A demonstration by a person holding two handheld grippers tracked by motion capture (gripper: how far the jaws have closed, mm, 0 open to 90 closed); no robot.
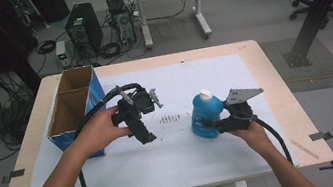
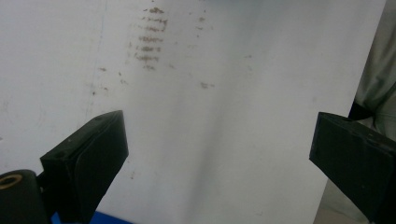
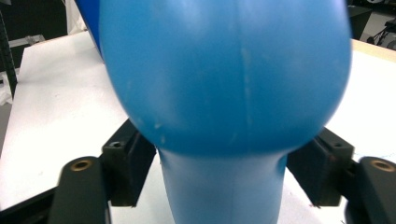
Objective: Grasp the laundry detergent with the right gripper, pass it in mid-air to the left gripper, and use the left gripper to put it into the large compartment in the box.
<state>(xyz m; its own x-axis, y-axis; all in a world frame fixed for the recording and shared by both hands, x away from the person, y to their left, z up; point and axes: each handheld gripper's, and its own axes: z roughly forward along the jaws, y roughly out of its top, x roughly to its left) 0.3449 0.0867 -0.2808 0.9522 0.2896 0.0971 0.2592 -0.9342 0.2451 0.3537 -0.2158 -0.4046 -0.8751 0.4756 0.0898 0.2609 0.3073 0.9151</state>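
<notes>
Step in hand: the grasp of the blue plastic bottle with a white cap (image 1: 204, 115) is judged to be under way, taken by the right hand-held gripper (image 1: 216, 125) from the bottle's right side.
Bottle's place: the bottle is seen upright on the white-covered surface (image 1: 174, 153), directly in front of the right hand-held gripper and between its jaws; in the right gripper view the blue body (image 3: 224, 79) bulges above the jaws and the narrower waist passes down between them.
Right hand-held gripper: the jaws are set partly closed around the waist, one black jaw at each flank; whether the pads already press on the plastic cannot be told, since the contact is hidden behind the bulge.
Left hand-held gripper (image 1: 144, 130): it is held above the surface, well apart from the bottle, with the jaws spread wide and nothing between them; bare white covering with brown marks (image 2: 148, 44) is seen ahead of it.
Open blue cardboard box (image 1: 75, 105): it stands just beyond the left hand.
Next move, as judged: a firm squeeze on the waist is called for before any lift, with the bottle kept upright; the box is probably the goal.
</notes>
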